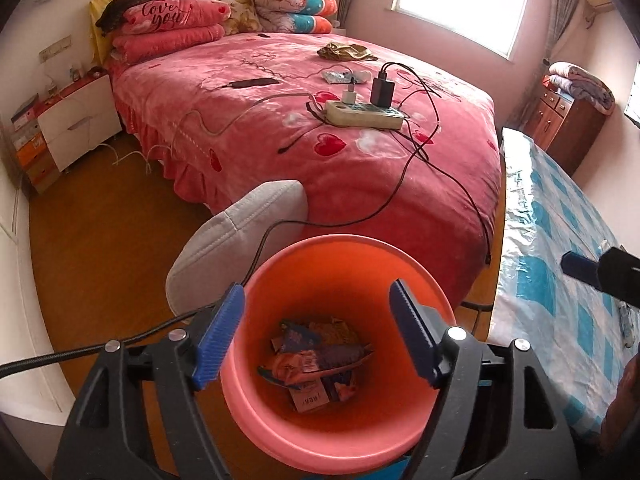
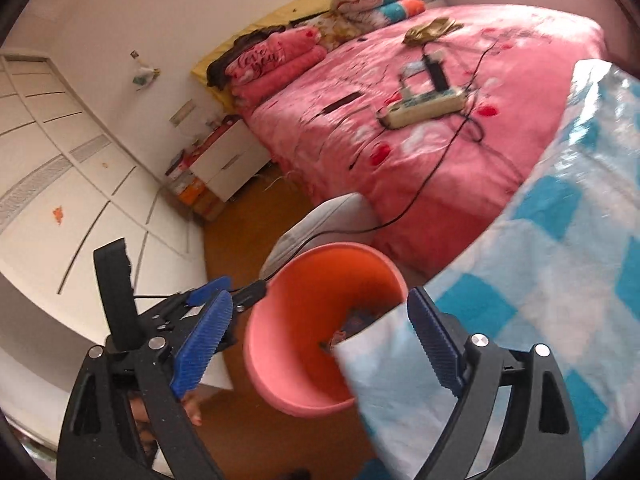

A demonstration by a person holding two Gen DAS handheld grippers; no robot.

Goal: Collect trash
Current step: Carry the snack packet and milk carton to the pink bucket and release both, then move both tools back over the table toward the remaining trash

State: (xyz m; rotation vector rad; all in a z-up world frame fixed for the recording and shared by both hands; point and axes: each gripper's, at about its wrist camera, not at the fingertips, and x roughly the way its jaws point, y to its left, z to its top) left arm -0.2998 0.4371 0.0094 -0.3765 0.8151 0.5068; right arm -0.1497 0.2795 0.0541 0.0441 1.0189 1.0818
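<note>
Both grippers wide, holding nothing

The brown floor (image 1: pixel 120 216) carries an orange bin (image 1: pixel 336 420) and, just beside it, a grey cushioned seat (image 1: pixel 236 240) near the foot of the bed (image 1: pixel 360 200). On the bed's pink cover lie a power strip (image 1: pixel 364 114) with chargers plugged in, trailing cables, a dark phone (image 1: pixel 256 83), an olive cloth (image 1: pixel 346 51) and folded quilts. A bench (image 1: pixel 560 248) under a blue checked cover stands just beside the bin.
</note>
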